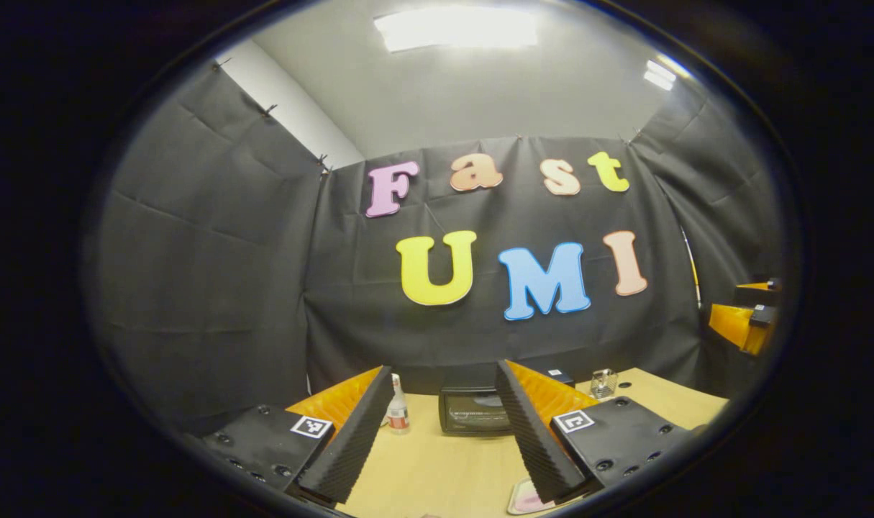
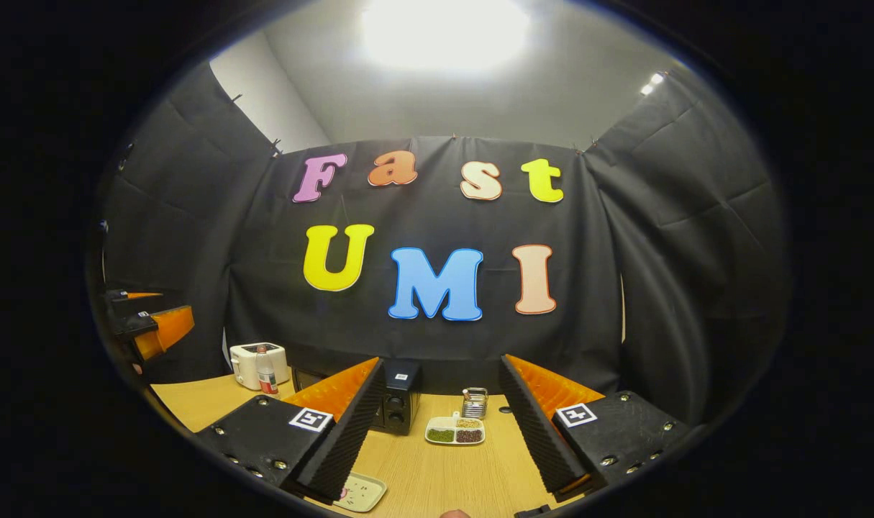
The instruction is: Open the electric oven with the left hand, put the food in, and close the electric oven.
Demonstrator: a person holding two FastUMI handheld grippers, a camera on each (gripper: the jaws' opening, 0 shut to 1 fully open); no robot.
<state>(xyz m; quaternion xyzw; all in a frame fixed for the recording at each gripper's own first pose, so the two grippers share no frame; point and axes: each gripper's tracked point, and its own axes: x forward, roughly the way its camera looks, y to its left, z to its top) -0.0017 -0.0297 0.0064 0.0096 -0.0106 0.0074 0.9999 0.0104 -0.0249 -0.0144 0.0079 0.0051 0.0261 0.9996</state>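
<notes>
two grippers, left [image 1: 444, 432] and right [image 2: 444, 432], both wide apart and empty; one oven [image 1: 475, 411], door closed

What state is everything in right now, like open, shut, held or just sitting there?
Electric oven: door shut, on the table.
Left gripper: open, holding nothing.
Right gripper: open, holding nothing.
Bottle: upright, capped, beside the toaster.
Divided dish: flat on the table, with food in its compartments.
Small tray: flat on the table's near edge.
</notes>
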